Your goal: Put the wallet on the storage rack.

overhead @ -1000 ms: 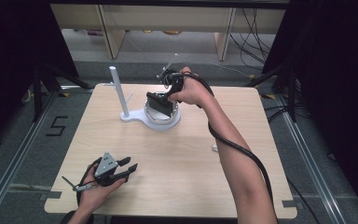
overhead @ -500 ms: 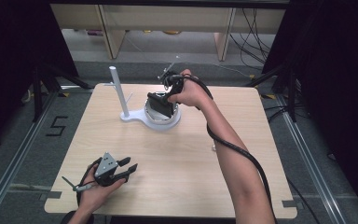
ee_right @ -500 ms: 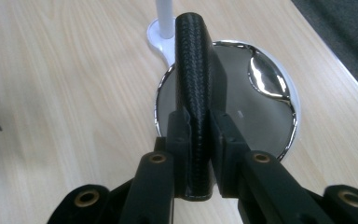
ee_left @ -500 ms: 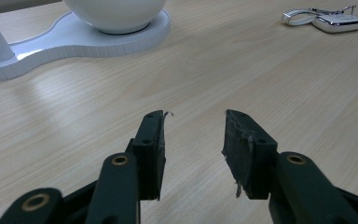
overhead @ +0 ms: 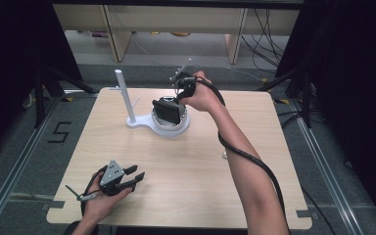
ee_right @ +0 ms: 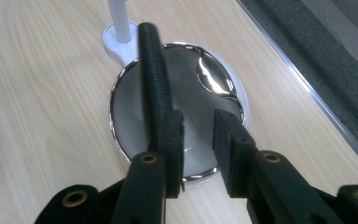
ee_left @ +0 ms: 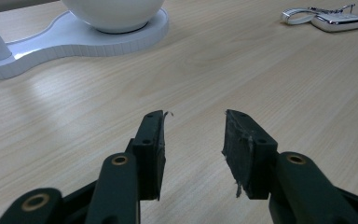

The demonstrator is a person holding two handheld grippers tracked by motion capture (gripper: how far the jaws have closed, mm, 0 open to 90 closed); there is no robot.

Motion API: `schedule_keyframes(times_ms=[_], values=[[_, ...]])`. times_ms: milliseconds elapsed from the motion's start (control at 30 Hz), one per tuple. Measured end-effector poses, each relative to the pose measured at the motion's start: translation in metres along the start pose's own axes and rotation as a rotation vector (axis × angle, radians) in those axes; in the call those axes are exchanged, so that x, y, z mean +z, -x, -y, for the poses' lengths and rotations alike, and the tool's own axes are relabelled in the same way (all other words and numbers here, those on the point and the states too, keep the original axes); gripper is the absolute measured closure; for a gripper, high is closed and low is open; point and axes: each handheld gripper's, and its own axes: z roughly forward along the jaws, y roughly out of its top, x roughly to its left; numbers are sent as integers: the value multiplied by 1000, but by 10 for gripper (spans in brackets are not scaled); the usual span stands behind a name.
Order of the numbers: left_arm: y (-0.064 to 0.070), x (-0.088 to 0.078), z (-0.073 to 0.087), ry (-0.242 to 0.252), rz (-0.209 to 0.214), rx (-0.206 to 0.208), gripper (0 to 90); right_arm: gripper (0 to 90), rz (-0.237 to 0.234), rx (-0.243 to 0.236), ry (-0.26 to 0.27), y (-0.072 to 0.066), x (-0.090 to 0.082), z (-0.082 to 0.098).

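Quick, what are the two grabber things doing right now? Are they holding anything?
Left gripper: open, holding nothing, low over the table.
Right gripper: open, holding nothing, above the shiny bowl.

Black hand-held gripper, brass screws

Shiny bowl upright on white stand; far table centre.

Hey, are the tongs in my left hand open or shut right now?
Open. In the left gripper view the left tongs show a clear gap between the jaws, with bare wooden table visible through it and nothing held.
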Motion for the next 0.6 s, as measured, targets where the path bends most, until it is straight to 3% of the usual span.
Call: schedule_keyframes(times_ms=[100, 267, 300, 500, 533, 600], values=[[-1, 0, 0, 9, 4, -1, 576, 681, 19, 28, 15, 0, -4, 4], [-1, 1, 1, 5, 0, -2, 576, 658, 34, 32, 27, 1, -11, 11], [0, 2, 1, 9, 7, -7, 577, 654, 35, 54, 26, 0, -13, 13], [0, 0, 0, 3, -3, 1, 576, 635, 64, 57, 28, 0, -28, 25], [0, 1, 0, 3, -2, -1, 576, 630, 66, 40, 30, 2, -30, 28], [0, 2, 0, 3, 7, 3, 576, 627, 77, 66, 29, 2, -38, 36]])
